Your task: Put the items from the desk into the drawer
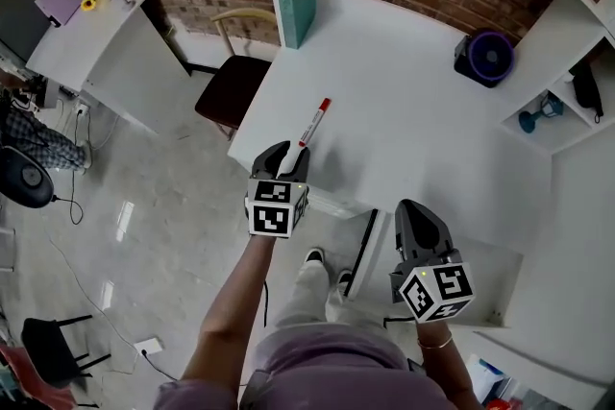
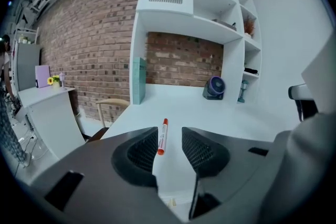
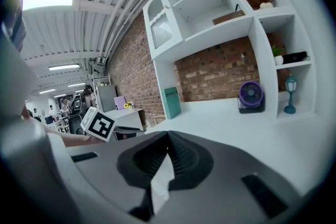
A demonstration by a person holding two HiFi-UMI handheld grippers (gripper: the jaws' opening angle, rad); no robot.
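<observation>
L gripper [image 2: 169, 147]: jaws apart w/ a narrowish gap, nothing held. Red-capped marker [image 2: 162, 136] lies on the white desk [image 1: 413, 110], in line w/ that gap, its near end at the jaw tips. Marker is prob. light, stiff, smooth plastic & apt to roll, so pinch mid-barrel, across its length. L forearm stretched fwd, gripper low at desk's front edge. R gripper [image 3: 168, 157]: jaws pressed together, empty, held back nr the body, off the desk.
</observation>
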